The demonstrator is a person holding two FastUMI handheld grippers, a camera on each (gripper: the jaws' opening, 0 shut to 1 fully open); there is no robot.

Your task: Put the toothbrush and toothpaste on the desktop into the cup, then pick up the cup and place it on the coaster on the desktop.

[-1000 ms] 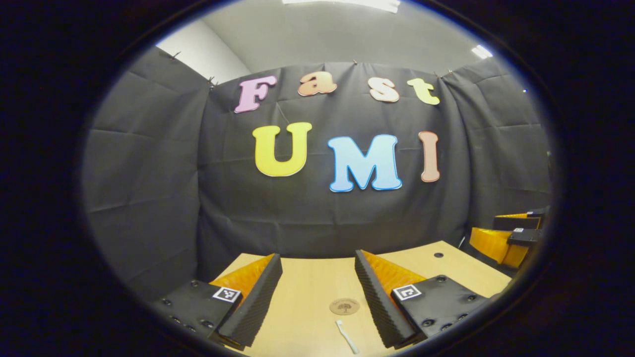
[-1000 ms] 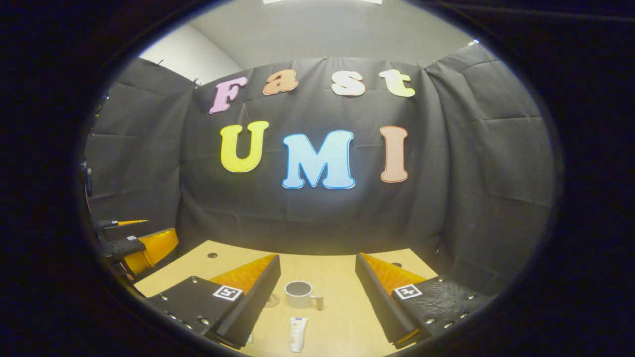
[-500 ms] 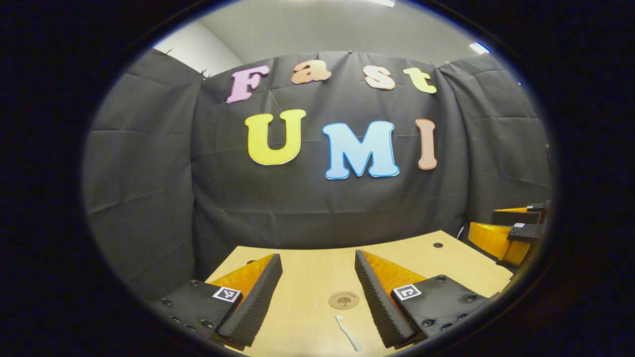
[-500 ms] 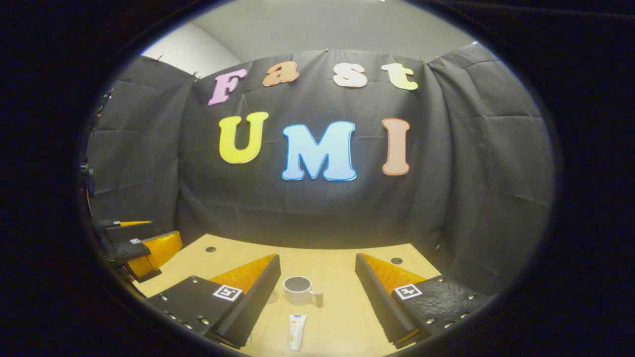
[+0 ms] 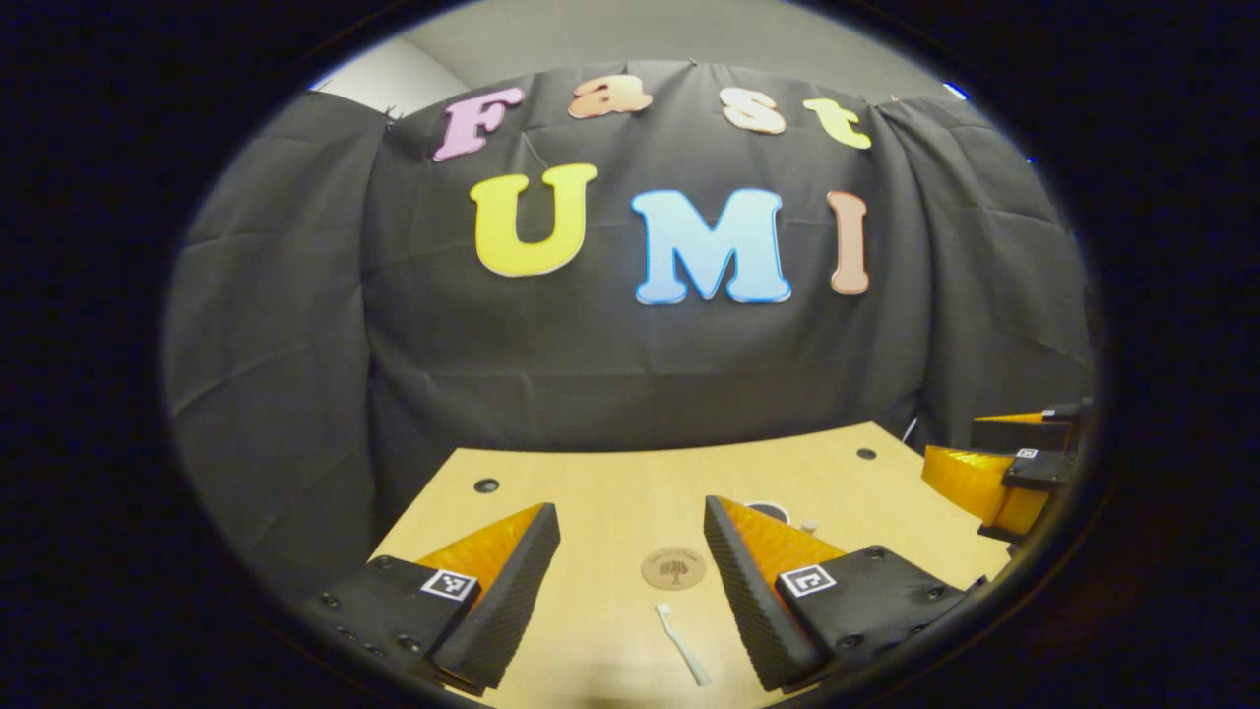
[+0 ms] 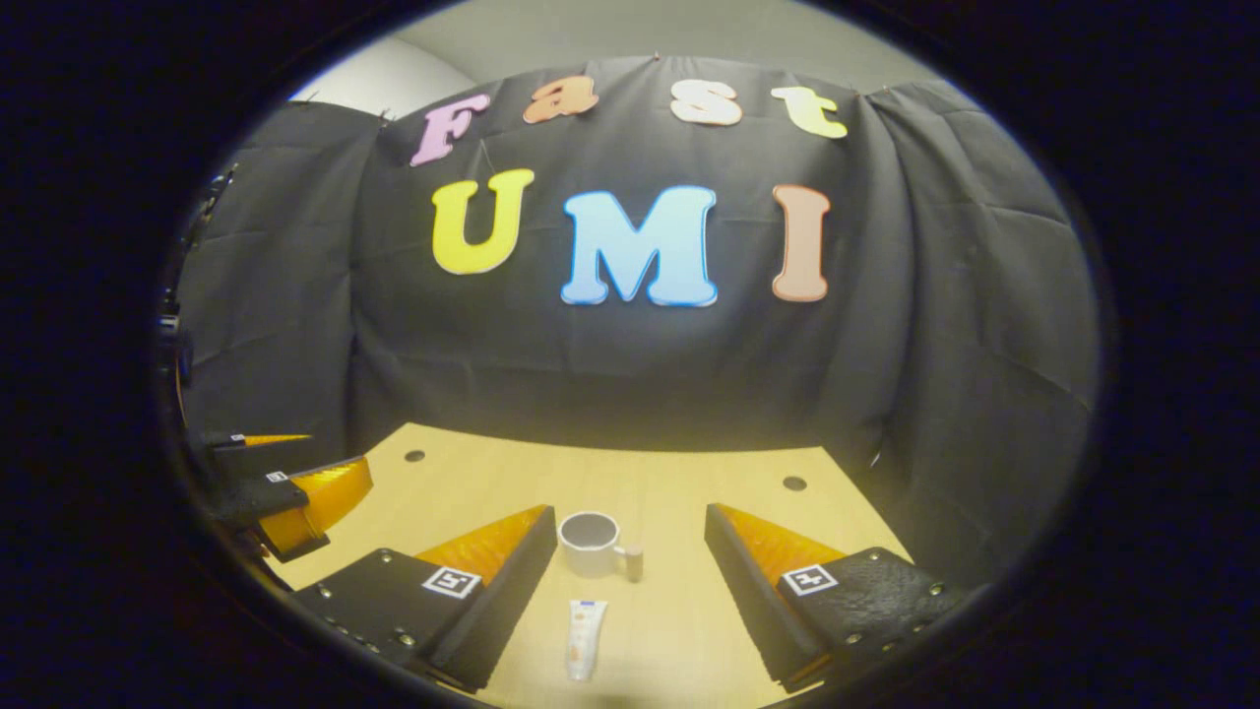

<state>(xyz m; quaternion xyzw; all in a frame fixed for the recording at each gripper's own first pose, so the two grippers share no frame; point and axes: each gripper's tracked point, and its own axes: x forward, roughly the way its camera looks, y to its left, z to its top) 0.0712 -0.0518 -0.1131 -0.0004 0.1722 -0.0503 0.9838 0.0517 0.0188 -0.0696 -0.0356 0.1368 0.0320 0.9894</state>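
Both pairs of jaws stand wide apart with nothing between the pads. In the left gripper view the left gripper hangs above the wooden desk, its two orange-backed fingers framing the round brown coaster and, nearer the camera, the white toothbrush. The toothbrush lies flat on the desk at a slant, its head toward the coaster and just short of it, not touching. Behind the right-hand finger a sliver of the cup shows, mostly hidden by that finger. At the right edge of this view the other gripper hangs off the desk's side, its fingers parted. In the right gripper view the right gripper also hovers over the desk. The white cup stands upright between its fingers, closer to the left-hand one, mouth open and dark inside, handle turned to the right. The toothpaste lies flat in front of the cup, nearer the camera, running lengthwise toward it with a small gap between them. The left gripper shows at the left edge of this view, beside the desk, its fingers apart. Small dark holes dot the far corners of the desk.
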